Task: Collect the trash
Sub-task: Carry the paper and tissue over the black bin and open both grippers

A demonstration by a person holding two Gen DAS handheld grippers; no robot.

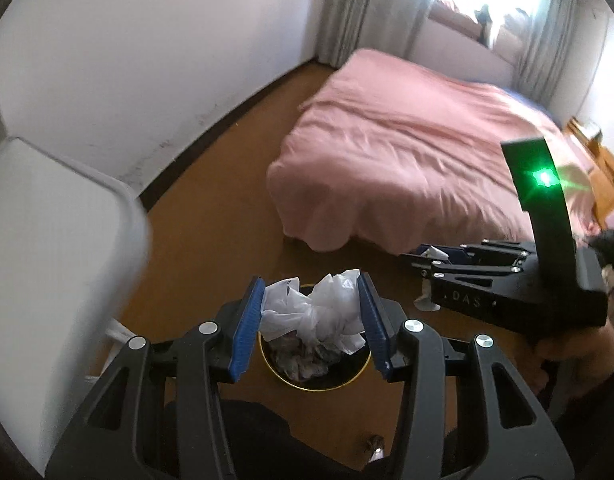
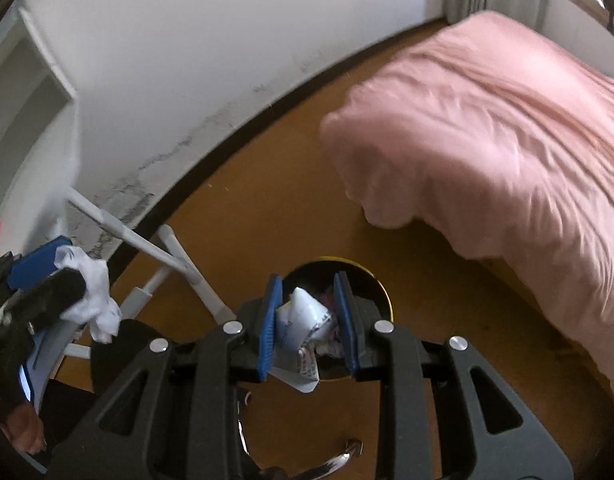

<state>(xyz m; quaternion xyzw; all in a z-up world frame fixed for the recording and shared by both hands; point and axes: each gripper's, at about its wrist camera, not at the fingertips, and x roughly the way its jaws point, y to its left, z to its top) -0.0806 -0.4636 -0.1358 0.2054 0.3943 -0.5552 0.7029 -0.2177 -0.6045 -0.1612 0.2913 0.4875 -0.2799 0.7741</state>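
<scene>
Both grippers hang over the bin (image 1: 313,376): the left gripper (image 1: 312,322) pinches a crumpled white tissue (image 1: 313,312), the right gripper (image 2: 309,320) a printed wrapper (image 2: 303,328). Trash already lies inside; dropping remains. Beyond, the pink bed (image 1: 407,152).

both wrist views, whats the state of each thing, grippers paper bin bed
left gripper: shut on a crumpled white paper wad, over the bin
right gripper: shut on a printed paper scrap, over the bin
bin: upright on the floor, open-topped, trash already inside
bed: covered by a pink sheet, rumpled
</scene>
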